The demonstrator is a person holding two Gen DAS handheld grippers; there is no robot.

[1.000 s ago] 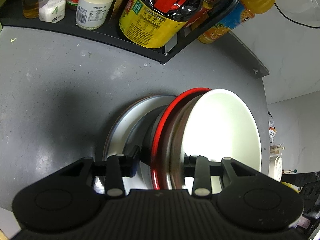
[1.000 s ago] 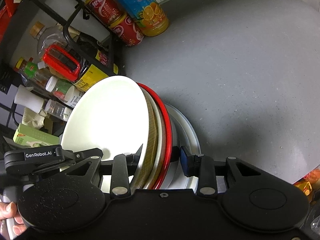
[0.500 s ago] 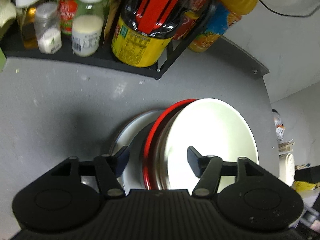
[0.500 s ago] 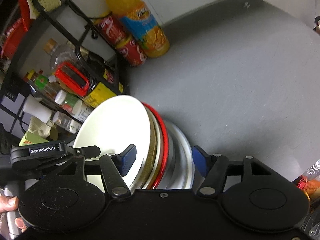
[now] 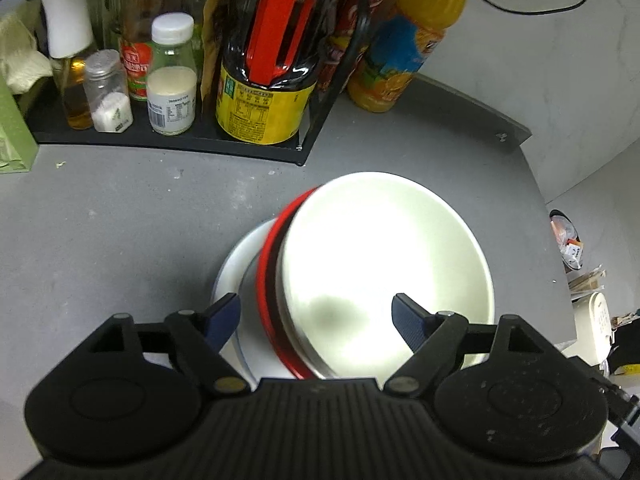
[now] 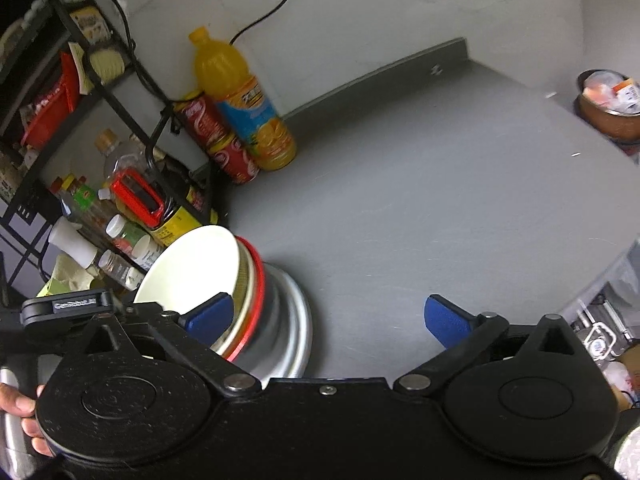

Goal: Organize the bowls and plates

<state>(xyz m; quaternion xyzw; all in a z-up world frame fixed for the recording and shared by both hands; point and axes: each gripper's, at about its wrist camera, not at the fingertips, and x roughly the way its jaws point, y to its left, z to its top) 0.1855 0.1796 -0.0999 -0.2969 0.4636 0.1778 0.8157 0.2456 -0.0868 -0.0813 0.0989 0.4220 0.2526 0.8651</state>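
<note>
Left gripper: matte black plastic body with a ribbed central panel, two round housings with recessed discs, angled black linkage arms on silver pivot pins, and dark blue textured pads on the fingers. Right gripper: same black build, lightly speckled with dust, one silver screw at the centre edge, brighter blue pads. Bare fingers of a hand show beside a silver handle.

No legible text on anything.
</note>
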